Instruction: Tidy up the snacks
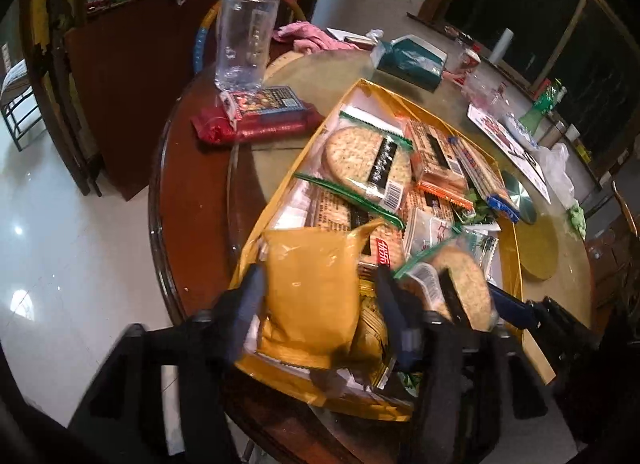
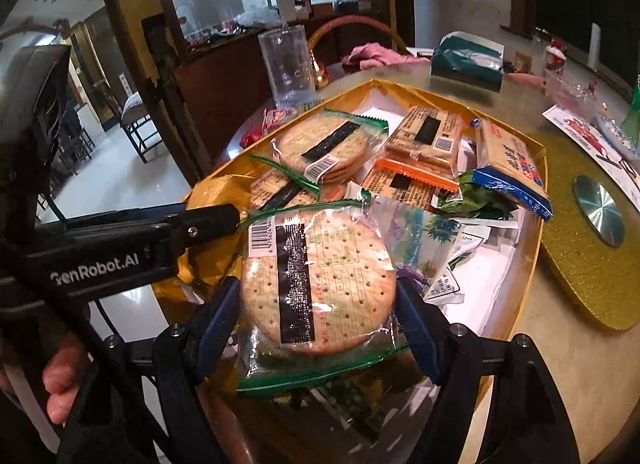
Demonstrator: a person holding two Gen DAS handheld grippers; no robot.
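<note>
A gold-rimmed tray point(image 1: 360, 83) on the round table holds several cracker packets. My left gripper point(image 1: 318, 300) stands over the tray's near end, open. A yellow packet point(image 1: 308, 284) sits between its fingers, with a gap on the right side. My right gripper point(image 2: 316, 304) is shut on a round cracker packet point(image 2: 320, 264) with green edges, held just above the near part of the tray point(image 2: 372, 82). That packet point(image 1: 460, 284) also shows in the left wrist view. The left gripper's black finger point(image 2: 208, 220) reaches in from the left.
In the tray lie another round cracker packet point(image 1: 360, 152), orange-edged packets point(image 1: 432, 152) and a blue-edged one point(image 1: 484, 172). Behind stand a clear glass mug point(image 1: 244, 44), a red packet point(image 1: 256, 116) and a teal tissue box point(image 1: 412, 58). A gold mat point(image 2: 584, 280) lies right.
</note>
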